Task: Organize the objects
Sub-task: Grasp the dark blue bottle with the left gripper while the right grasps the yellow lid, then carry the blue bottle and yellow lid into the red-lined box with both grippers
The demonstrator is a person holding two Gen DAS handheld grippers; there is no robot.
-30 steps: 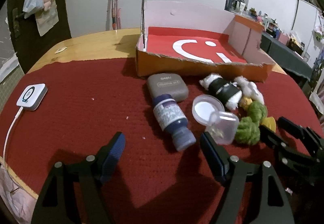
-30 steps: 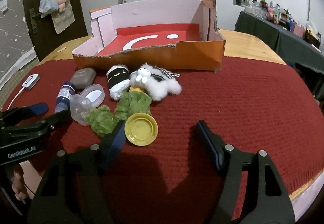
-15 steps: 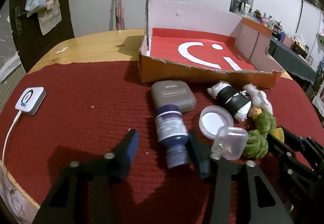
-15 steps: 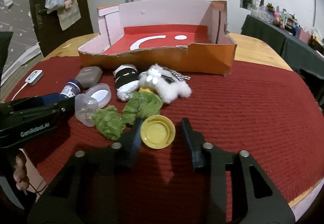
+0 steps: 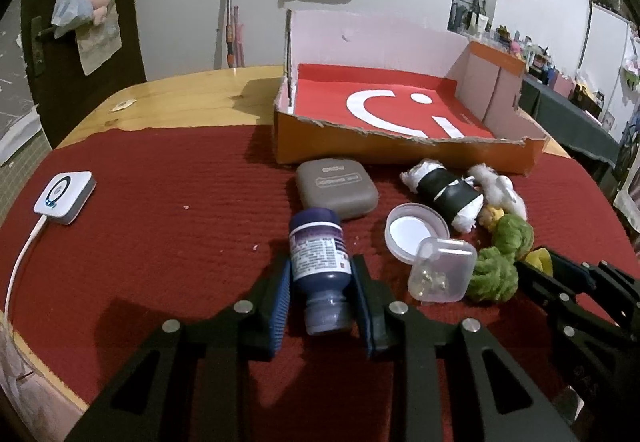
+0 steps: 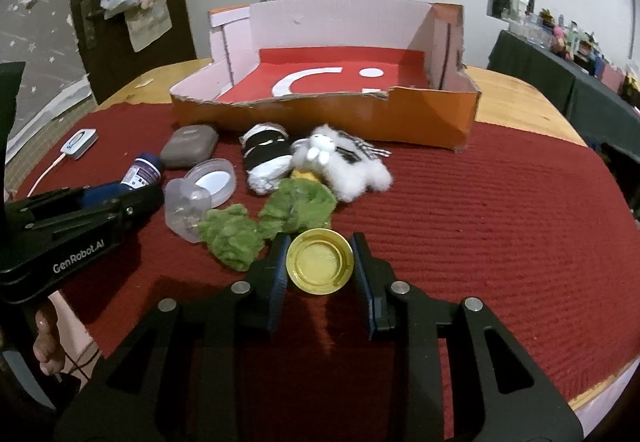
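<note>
1. The cardboard box (image 5: 404, 146) sits open at the far side of the desk (image 5: 160, 178) — judged the destination; both loads should be carried over its torn front wall.
2. The blue bottle (image 5: 320, 262) lies on its side, pinched by the nearly closed left gripper (image 5: 322, 306); it should be lifted level so it cannot slip.
3. The yellow lid (image 6: 321, 261) is clasped flat in the narrowed right gripper (image 6: 320, 274) — squeeze pressure should be held throughout.
</note>
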